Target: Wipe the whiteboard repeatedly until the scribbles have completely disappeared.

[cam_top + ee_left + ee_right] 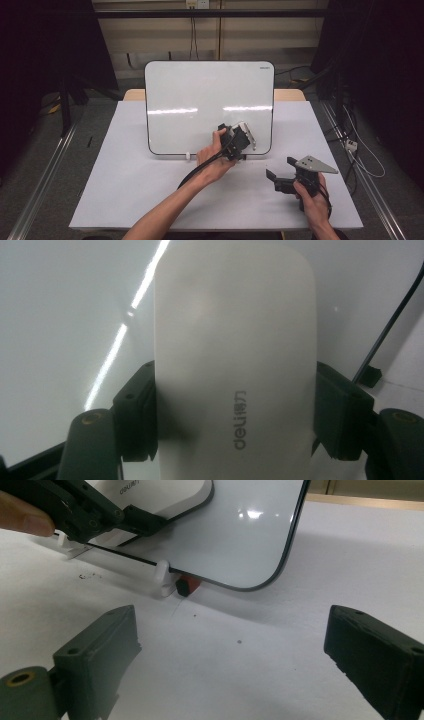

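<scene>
Right now the whiteboard (pixel 210 107) stands propped near upright at the middle of the white table (pixel 125 190), resting in small white clips along its bottom edge, with a little red and black piece (pixel 187 585) tucked under that edge near the rounded corner. Its face looks clean as far as I can see, only strip-light reflections across it, so whatever wiping there was to do appears mostly finished, or else there was never much ink; I can't tell which. Down at the board's lower right part, the left gripper (pixel 240 142) is clenched on a white eraser (pixel 235 365), its pads pressing both long sides, and the eraser sits against or just off the board surface. To my eye that hand is working the last low stretch. Off to the right, well apart from the board, the right gripper (pixel 280 180) hangs over the table with its jaws spread wide and nothing between them, seemingly waiting.
</scene>
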`<move>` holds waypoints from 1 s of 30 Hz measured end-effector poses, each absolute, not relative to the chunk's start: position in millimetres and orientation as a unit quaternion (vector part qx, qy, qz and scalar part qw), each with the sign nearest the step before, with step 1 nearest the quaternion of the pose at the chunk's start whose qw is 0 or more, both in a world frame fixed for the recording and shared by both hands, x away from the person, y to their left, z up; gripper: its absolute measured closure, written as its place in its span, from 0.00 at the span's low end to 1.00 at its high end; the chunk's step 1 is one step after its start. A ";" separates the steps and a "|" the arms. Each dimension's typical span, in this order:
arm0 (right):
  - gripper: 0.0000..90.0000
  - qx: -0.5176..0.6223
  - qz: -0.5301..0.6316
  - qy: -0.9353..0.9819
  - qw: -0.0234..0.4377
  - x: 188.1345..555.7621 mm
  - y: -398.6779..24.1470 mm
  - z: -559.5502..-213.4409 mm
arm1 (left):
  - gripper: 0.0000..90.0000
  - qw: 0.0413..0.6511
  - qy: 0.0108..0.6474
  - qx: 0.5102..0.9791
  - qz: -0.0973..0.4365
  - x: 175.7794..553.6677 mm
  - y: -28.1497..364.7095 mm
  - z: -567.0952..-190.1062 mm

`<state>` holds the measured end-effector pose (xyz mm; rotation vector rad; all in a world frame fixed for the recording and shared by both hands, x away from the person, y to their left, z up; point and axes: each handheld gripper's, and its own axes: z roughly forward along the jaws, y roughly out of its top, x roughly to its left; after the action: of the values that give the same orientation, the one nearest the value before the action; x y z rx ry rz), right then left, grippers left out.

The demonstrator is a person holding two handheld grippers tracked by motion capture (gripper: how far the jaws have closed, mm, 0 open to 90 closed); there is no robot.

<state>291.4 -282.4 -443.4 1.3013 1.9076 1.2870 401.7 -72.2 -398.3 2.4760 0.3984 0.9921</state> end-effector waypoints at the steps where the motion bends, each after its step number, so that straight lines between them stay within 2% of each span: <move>1: 0.08 0.476 0.472 0.700 0.246 291.2 -282.0 -443.3 | 0.34 0.223 0.146 0.896 0.355 402.9 -70.6 -397.4; 9: 0.08 0.479 0.473 0.697 0.247 289.9 -284.5 -443.3 | 0.34 0.239 0.166 0.889 0.352 409.1 -59.3 -391.8; 29: 0.08 0.480 0.472 0.697 0.247 290.2 -283.9 -443.4 | 0.34 0.286 0.273 0.856 0.333 447.6 29.9 -356.0; 30: 0.08 0.480 0.472 0.697 0.248 290.2 -284.0 -443.4 | 0.34 0.278 0.273 0.854 0.345 448.2 32.5 -355.1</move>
<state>290.2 -284.0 -443.4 1.3082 1.8993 1.2876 448.2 32.5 -355.1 2.2909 0.7326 0.9269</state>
